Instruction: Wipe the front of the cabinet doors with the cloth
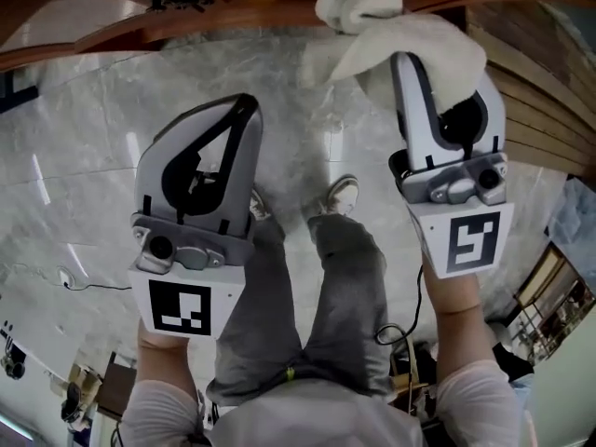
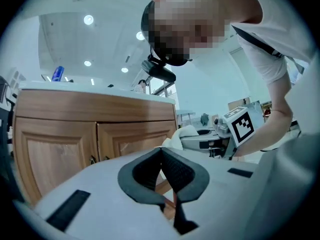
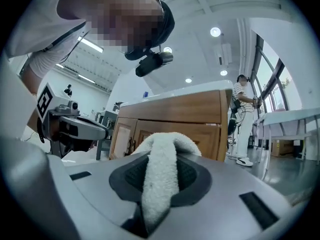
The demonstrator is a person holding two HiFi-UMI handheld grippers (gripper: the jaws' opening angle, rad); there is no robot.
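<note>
Right gripper point(image 3: 161, 153): jaws clamped on a white terry cloth point(image 3: 159, 184), which runs between them and bulges beyond the tips toward the light-brown panelled wooden cabinet doors point(image 3: 197, 134). Left gripper point(image 2: 161, 151): jaws together, nothing between them, facing the same doors. The doors are shut, so any contents are hidden. Head view: the grippers are side by side above the grey marble floor point(image 1: 84, 147), with the cloth near the cabinet's edge.

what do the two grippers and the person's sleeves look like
The left gripper and right gripper: light grey curved shells, black ribbed jaw pads, a white cube with black square markers at each rear. The sleeves are short and white.
</note>
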